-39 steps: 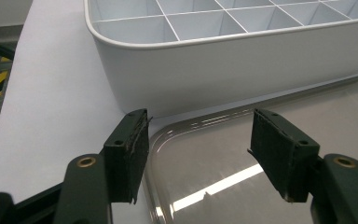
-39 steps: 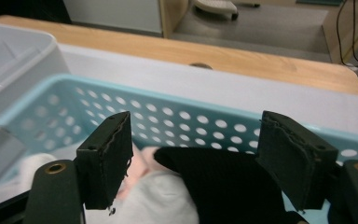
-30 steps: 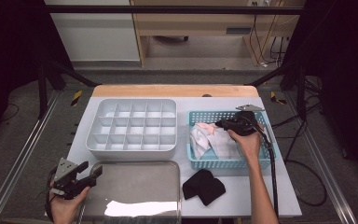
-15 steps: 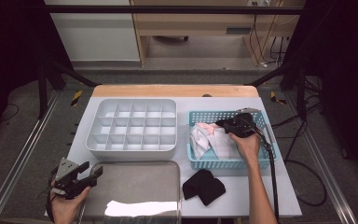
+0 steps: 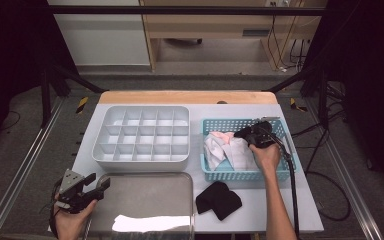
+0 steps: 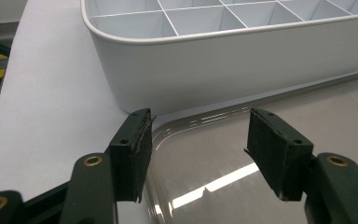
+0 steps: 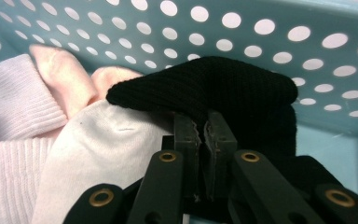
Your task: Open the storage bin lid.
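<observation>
At the near left corner of the counter (image 5: 290,210), your left hand-held gripper (image 5: 91,189) hovers with its jaws spread wide and nothing between them, just over the rounded corner of the metal tray (image 5: 145,200); in the left gripper view that tray corner (image 6: 223,154) lies between the black pads (image 6: 135,149), with the wall of the white divided organizer (image 6: 242,65) close beyond. Moving right in the high view, the organizer (image 5: 142,137) sits behind the tray, its compartments bare. Next comes a black sock (image 5: 219,200) lying crumpled on the counter, in front of the blue perforated basket (image 5: 240,175). Inside the basket rest white and pink socks (image 5: 225,147). At the far right, your right hand-held gripper (image 5: 243,134) reaches into the basket with its jaws pressed together, pinching a black knit sock (image 7: 223,88) against the basket's dotted wall (image 7: 261,28), just above the pale socks (image 7: 98,140).
</observation>
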A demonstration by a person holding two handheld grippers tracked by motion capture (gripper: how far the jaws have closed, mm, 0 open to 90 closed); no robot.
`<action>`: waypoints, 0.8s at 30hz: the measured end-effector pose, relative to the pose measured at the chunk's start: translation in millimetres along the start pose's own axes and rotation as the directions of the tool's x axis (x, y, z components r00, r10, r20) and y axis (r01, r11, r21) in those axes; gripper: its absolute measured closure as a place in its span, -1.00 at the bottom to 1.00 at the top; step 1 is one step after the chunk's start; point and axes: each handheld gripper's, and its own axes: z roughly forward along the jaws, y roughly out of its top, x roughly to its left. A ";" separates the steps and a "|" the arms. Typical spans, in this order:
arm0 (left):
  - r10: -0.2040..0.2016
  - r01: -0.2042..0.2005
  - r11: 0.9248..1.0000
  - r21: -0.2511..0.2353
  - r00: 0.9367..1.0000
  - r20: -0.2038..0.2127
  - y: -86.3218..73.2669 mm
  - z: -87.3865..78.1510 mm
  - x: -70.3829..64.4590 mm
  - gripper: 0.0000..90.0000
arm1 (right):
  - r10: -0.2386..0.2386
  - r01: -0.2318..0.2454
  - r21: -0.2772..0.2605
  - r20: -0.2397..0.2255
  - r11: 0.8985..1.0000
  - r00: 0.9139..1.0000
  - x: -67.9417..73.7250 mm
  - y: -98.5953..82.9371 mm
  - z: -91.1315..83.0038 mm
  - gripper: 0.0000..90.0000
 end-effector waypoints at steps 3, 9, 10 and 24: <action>0.000 0.000 1.000 -0.001 1.000 0.001 0.0 -0.3 -0.4 -0.12 | -0.007 0.007 -0.025 0.019 1.000 1.000 0.8 1.0 -5.4 0.91; -0.001 0.001 1.000 -0.001 1.000 0.003 0.0 -0.3 -0.6 -0.12 | -0.009 0.006 -0.122 -0.020 0.993 1.000 4.4 5.9 -27.0 0.91; 0.000 0.000 1.000 0.001 1.000 0.003 0.1 -0.4 -0.7 -0.12 | -0.011 0.006 -0.143 -0.037 0.990 0.999 5.4 6.8 -33.0 0.91; 0.006 -0.006 1.000 0.003 1.000 0.006 0.2 -0.1 -2.5 -0.11 | -0.083 0.004 -0.344 -0.213 0.939 0.974 19.5 1.2 -104.6 0.91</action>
